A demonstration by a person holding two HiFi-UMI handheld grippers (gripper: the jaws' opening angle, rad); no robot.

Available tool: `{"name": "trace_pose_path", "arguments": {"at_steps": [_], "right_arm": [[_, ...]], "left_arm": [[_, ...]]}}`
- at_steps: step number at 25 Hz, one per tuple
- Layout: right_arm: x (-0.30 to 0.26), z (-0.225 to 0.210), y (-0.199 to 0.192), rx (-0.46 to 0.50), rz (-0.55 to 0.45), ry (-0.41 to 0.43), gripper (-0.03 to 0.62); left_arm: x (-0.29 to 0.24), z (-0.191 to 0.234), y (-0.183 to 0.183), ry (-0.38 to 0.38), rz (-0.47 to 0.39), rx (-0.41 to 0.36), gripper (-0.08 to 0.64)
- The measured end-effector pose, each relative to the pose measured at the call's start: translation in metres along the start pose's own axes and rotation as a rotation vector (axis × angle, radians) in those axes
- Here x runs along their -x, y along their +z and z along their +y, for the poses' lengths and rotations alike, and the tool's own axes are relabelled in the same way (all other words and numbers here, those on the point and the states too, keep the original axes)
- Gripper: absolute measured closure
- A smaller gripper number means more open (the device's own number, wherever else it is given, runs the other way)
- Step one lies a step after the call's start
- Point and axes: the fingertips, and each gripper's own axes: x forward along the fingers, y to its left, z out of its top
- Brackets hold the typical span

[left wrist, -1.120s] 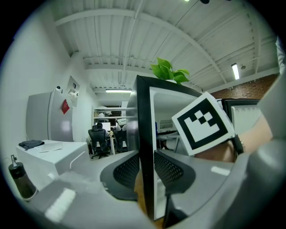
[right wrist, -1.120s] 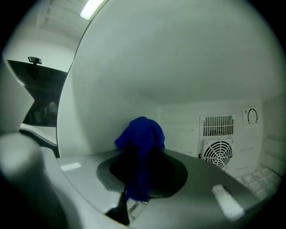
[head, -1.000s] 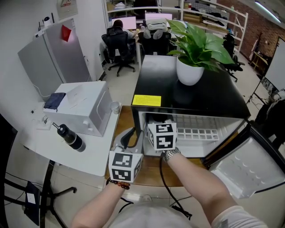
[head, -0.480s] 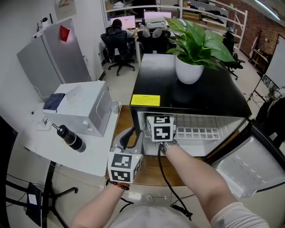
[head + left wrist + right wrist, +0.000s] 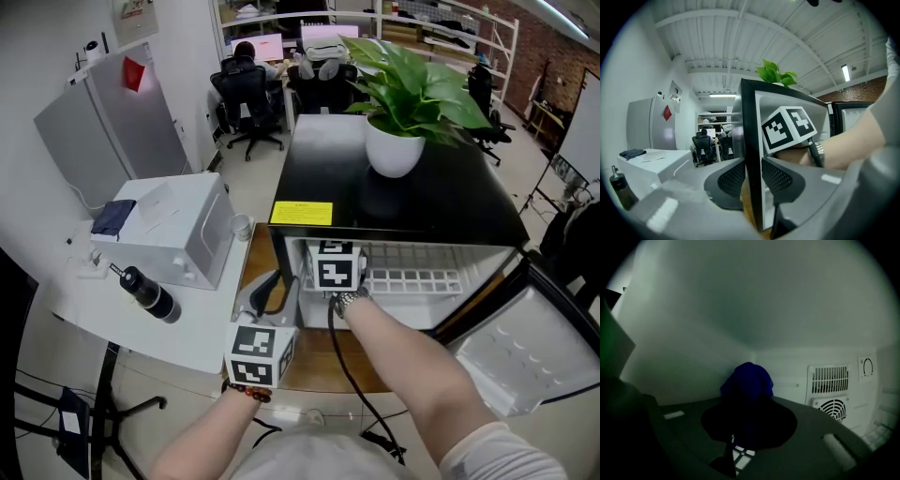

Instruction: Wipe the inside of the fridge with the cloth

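Note:
The black mini fridge [image 5: 403,202] stands open in front of me. My right gripper [image 5: 749,423] is inside it, shut on a dark blue cloth [image 5: 747,378] that bulges past the tips against the white back left corner. In the head view only its marker cube [image 5: 337,265] and the forearm show at the fridge mouth. My left gripper [image 5: 753,176] stands at the fridge's left front edge [image 5: 751,140], with that black edge clamped between its two pads. Seen from the head, the left gripper [image 5: 274,291] is low on that side wall.
A potted plant [image 5: 398,150] sits on the fridge top. The fridge door [image 5: 525,347] hangs open at the right, and a wire shelf [image 5: 412,277] lies inside. Vents [image 5: 829,380] are on the back wall. A white box [image 5: 173,230] and a black bottle [image 5: 148,292] stand on the left table.
My right gripper has pushed deeper into the fridge with the cloth, its cube moving up in the head view. The left gripper has stayed on the fridge edge.

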Motion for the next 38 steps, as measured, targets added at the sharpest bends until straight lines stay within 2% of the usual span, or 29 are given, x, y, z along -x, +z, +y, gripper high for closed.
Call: {"name": "trace_pose_path", "arguments": {"at_steps": [7, 12, 16, 38], "right_arm": [[-0.010, -0.006, 0.002, 0.003, 0.005, -0.017, 0.522], [-0.015, -0.014, -0.003, -0.039, 0.024, -0.032, 0.522], [-0.016, -0.024, -0.004, -0.021, 0.032, -0.059, 0.522], [0.011, -0.090, -0.013, -0.044, 0.069, -0.138, 0.522]], "left_arm": [[0.000, 0.000, 0.000, 0.008, 0.002, -0.002, 0.454], [0.000, 0.000, 0.000, 0.010, 0.004, -0.003, 0.454], [0.000, 0.000, 0.000, 0.013, 0.006, -0.006, 0.454], [-0.001, 0.001, 0.000, 0.039, 0.002, -0.006, 0.454]]}}
